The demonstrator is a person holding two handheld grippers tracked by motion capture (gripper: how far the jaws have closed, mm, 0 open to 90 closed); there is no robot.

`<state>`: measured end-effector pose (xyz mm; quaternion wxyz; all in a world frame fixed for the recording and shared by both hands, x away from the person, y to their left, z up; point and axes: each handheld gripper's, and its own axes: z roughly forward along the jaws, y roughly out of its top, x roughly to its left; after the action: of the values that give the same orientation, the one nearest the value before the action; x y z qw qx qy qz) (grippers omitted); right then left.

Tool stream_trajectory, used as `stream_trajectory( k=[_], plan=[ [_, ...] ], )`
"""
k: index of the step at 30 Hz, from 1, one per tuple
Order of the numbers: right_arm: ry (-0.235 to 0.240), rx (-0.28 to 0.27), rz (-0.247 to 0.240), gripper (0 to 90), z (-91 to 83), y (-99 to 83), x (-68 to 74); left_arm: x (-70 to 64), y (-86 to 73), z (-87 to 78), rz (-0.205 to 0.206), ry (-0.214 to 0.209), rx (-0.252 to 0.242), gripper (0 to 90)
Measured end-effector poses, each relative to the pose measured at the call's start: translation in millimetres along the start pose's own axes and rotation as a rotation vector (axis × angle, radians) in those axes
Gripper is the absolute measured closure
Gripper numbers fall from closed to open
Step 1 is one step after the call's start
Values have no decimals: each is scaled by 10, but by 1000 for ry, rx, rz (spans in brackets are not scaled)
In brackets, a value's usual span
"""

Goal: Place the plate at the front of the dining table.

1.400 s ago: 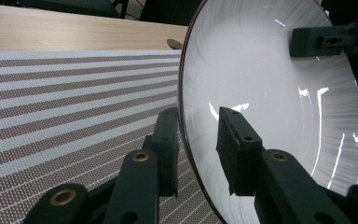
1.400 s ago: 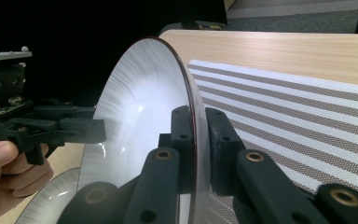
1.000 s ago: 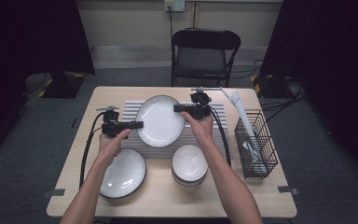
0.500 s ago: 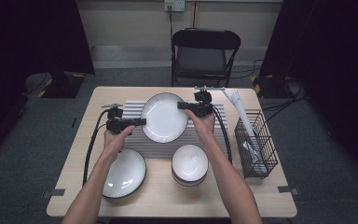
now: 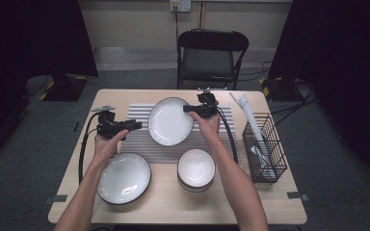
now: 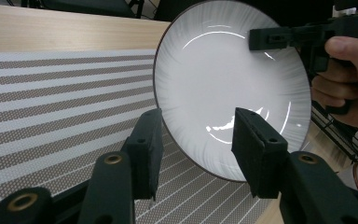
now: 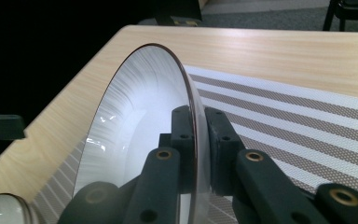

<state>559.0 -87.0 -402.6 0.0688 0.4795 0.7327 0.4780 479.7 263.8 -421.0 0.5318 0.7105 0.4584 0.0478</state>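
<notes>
Risk is a slip: right gripper (image 5: 189, 109) pinches only the rim of the tilted plate (image 5: 169, 121), while left gripper (image 5: 134, 124), jaws apart, holds nothing nearby.

Lying near the desk's (image 5: 173, 209) near-left corner: a dark-rimmed white dinner plate (image 5: 124, 178), flat and face up. Sitting just to its right, close to the near edge: a stack of white bowls (image 5: 196, 168). Spreading across the desk's middle towards the far edge: a grey-and-white striped mat (image 5: 139, 143). Standing along the right edge: a black wire basket (image 5: 271, 161), holding pale cutlery (image 5: 257, 154) and long white sticks (image 5: 247, 111) leaning out towards the far edge. Standing beyond the far edge: a black folding chair (image 5: 212, 53).
</notes>
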Motion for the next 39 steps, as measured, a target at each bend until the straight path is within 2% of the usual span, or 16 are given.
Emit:
stream_trajectory(
  k=[3, 5, 7, 10, 12, 14, 20, 26, 31, 32, 35, 39],
  plan=[
    [-18, 25, 0, 833, 61, -11, -48, 27, -53, -47, 4, 19, 18, 519],
    [-32, 42, -6, 833, 95, -5, -69, 16, -57, -70, 26, 47, 34, 504],
    [-46, 49, -27, 833, 117, 10, -73, -1, -47, -106, 24, 40, 23, 485],
    [-40, 51, -18, 833, 138, 10, -102, -26, -40, -127, 42, 39, 22, 479],
    [-39, 61, -4, 833, 157, -4, -117, -28, -46, -127, 38, 45, 26, 471],
    [-49, 65, -15, 832, 179, -17, -113, -33, -52, -126, 45, 45, 34, 454],
    [-43, 87, -9, 832, 231, -69, -126, -56, -53, -151, 55, 42, 39, 427],
    [-59, 103, -20, 833, 260, -94, -122, -60, -56, -201, 54, 42, 31, 419],
    [-56, 98, -6, 833, 249, -132, -169, -66, -66, -214, 58, 44, 28, 419],
    [-59, 98, 4, 834, 245, -144, -177, -60, -78, -213, 50, 39, 16, 419],
    [-65, 104, 20, 832, 225, -181, -206, -30, -120, -211, 40, 41, 24, 419],
    [-73, 117, 19, 830, 193, -211, -225, -1, -159, -250, 26, 50, 28, 419]
  ],
)
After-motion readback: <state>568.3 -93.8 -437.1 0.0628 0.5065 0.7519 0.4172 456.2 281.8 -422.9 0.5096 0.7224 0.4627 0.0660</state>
